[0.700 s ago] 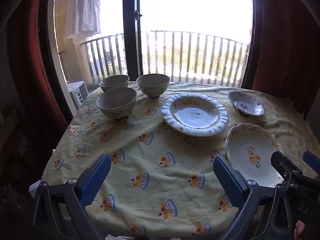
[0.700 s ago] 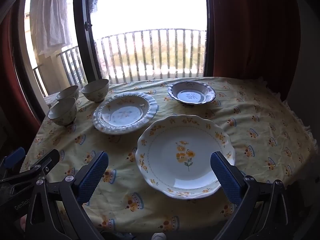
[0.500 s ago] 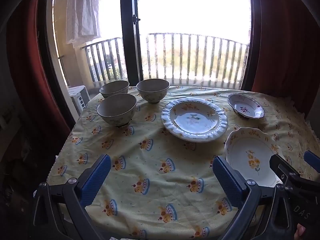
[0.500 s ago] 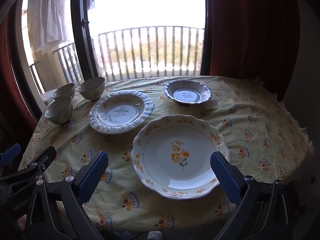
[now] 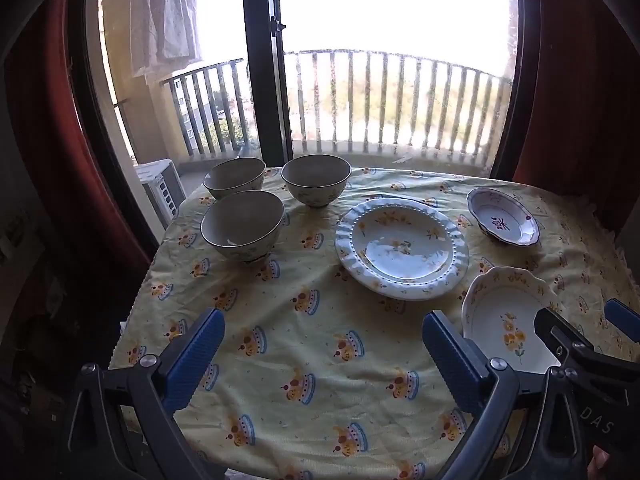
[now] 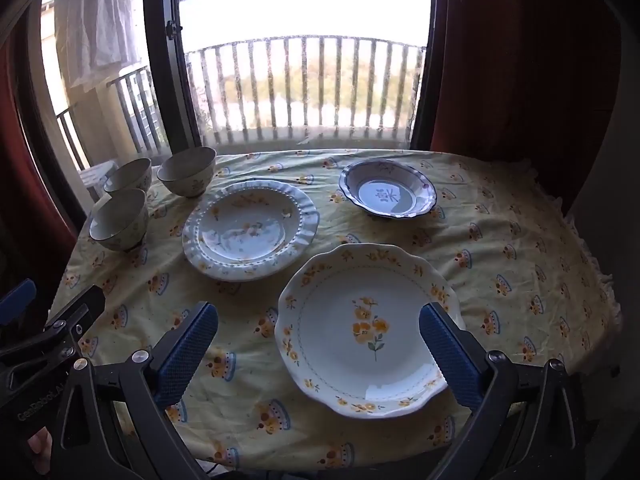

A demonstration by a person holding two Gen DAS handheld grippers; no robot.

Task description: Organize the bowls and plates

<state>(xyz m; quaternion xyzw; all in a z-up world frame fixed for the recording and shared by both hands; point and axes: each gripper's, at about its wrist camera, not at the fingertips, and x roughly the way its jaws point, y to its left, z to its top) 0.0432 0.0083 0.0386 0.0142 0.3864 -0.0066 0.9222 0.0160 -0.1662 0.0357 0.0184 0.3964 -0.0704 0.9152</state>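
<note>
The left gripper [image 5: 318,354] hangs above the near edge of the tabletop [image 5: 320,332], its blue-padded fingers [image 5: 194,354] spread wide with nothing between them. The right gripper [image 6: 318,354] is likewise released, its fingers [image 6: 450,354] wide apart over the near side of the scalloped plate with orange flowers [image 6: 360,328]; the right pad overlaps that plate's rim in the view, but whether it touches it cannot be told.

A yellow tablecloth [image 6: 500,248] printed with small crown-like motifs covers the tabletop. The scalloped flowered plate lies closest to the right gripper, near the front edge. Just beyond it to the left sits a deep plate with a ribbed, beaded white rim [image 6: 250,234], and the two lie close together without clearly touching. Farther back on the right stands a small dish with a dark blue rim and a dark mark in its centre [image 6: 387,194], apart from the other plates.

Three beige bowls stand upright in a cluster at the far left corner: the nearest bowl [image 5: 242,224], a second bowl behind it near the edge [image 5: 234,176], and a third bowl to the right [image 5: 316,184], just beside the ribbed plate. None is stacked.

Behind the tabletop are a glass door with a dark frame [image 5: 264,80], a balcony railing [image 5: 400,100], red curtains [image 6: 520,60], and a pale cloth hanging outside [image 5: 168,16].
</note>
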